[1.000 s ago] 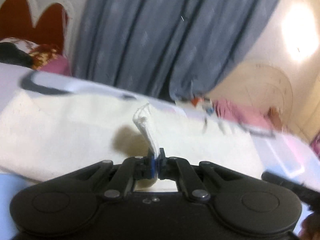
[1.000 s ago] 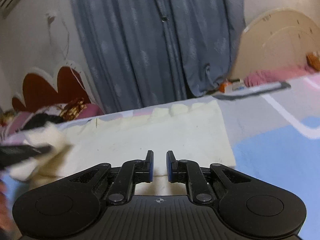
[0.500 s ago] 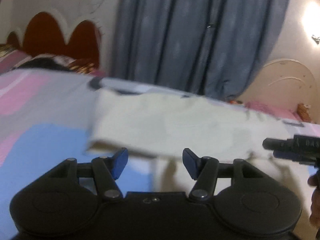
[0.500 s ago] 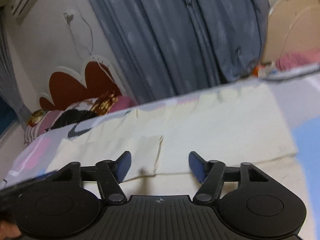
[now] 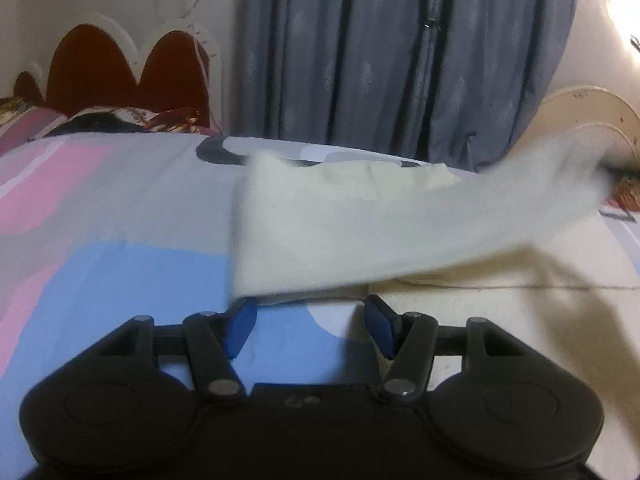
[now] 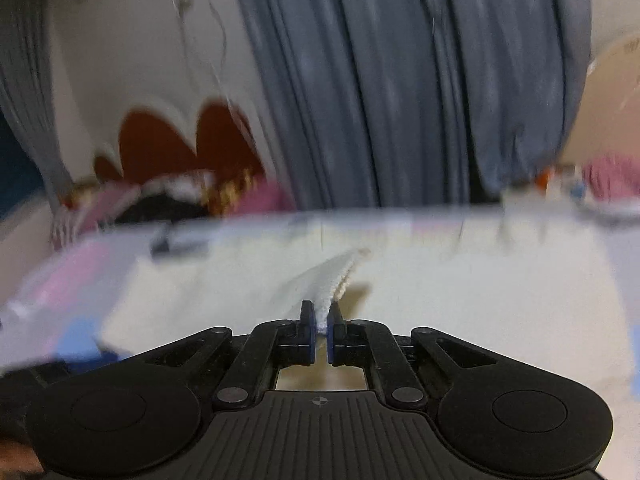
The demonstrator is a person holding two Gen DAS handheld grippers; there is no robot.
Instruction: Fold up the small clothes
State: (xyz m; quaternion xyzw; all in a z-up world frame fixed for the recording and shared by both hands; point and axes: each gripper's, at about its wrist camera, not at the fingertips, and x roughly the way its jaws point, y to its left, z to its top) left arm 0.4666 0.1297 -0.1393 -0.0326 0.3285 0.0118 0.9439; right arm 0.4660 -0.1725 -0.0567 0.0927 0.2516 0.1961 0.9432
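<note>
A cream cloth (image 5: 320, 232) lies on the bed, partly folded. In the left wrist view its right part (image 5: 540, 196) is lifted off the bed and blurred by motion. My left gripper (image 5: 310, 326) is open and empty, just in front of the cloth's near edge. In the right wrist view my right gripper (image 6: 319, 330) is shut on a raised edge of the cream cloth (image 6: 334, 284), which rises as a ridge from between the fingertips. The rest of the cloth (image 6: 460, 300) spreads flat beyond.
The bed sheet (image 5: 100, 240) has pink, blue and grey patches. A red and white scalloped headboard (image 5: 128, 60) and pillows stand at the far left. Grey curtains (image 5: 400, 48) hang behind the bed. A cream headboard (image 5: 592, 116) is at the far right.
My left gripper let go of the cloth and opened a second ago and stays open. My right gripper opened wide, then shut on the cloth's edge and is lifting it.
</note>
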